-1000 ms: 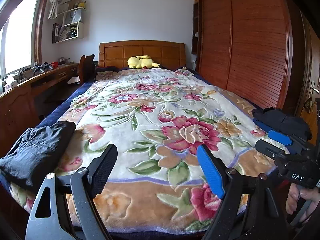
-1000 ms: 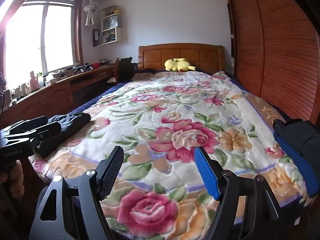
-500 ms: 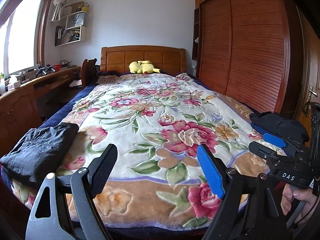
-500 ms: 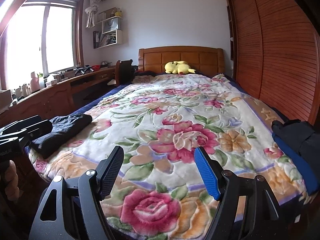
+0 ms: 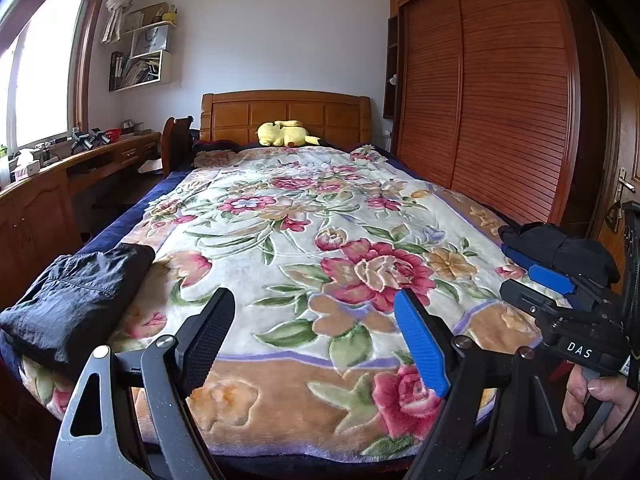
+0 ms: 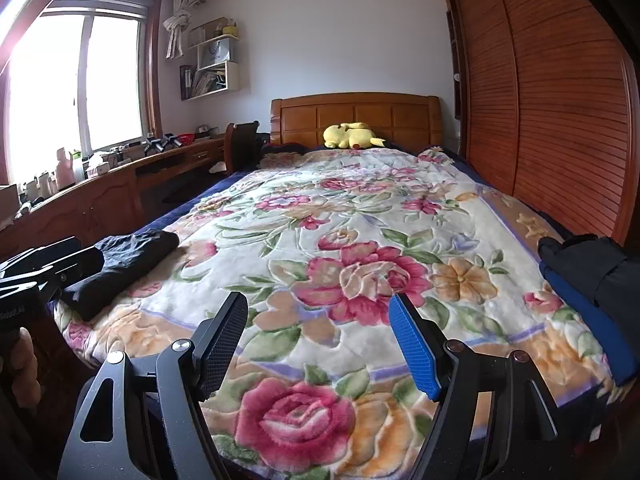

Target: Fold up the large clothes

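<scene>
Frame edge cuts off dark clothes (image 6: 588, 276) at right; my left gripper (image 5: 316, 340) and right gripper (image 6: 318, 344) gape wide, empty, over plush floral blanket (image 5: 320, 216)

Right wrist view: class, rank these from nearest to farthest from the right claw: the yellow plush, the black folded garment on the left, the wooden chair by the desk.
1. Black garment: left edge of the bed, level with the right claw.
2. Chair: left of the bed, beside the desk, well up the room.
3. Yellow plush: far end, against the headboard.
</scene>
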The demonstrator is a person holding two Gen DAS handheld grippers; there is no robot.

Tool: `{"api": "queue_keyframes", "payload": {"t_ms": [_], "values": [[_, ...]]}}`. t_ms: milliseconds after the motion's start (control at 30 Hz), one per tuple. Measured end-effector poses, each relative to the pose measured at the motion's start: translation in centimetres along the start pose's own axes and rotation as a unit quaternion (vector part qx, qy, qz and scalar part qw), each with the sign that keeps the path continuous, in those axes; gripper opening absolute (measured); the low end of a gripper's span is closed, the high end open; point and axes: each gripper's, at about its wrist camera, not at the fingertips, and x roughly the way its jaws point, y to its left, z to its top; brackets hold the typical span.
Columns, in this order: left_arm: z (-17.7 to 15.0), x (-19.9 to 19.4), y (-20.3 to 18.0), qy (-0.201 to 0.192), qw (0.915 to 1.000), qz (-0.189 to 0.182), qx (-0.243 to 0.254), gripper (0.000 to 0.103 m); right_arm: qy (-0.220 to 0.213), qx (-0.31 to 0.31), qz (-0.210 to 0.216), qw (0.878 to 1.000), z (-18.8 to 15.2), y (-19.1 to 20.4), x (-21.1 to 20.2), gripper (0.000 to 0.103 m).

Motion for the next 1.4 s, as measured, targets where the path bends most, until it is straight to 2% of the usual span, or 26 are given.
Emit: {"api": "queue_keyframes", "payload": {"t_ms": [1400], "values": [[-0.17,0.17,-0.27,0.001,1.0000,0.003,0.003,0.083,-0.005,0.013,-0.005,1.000,0.19,-0.23,-0.37,0.075]]}}
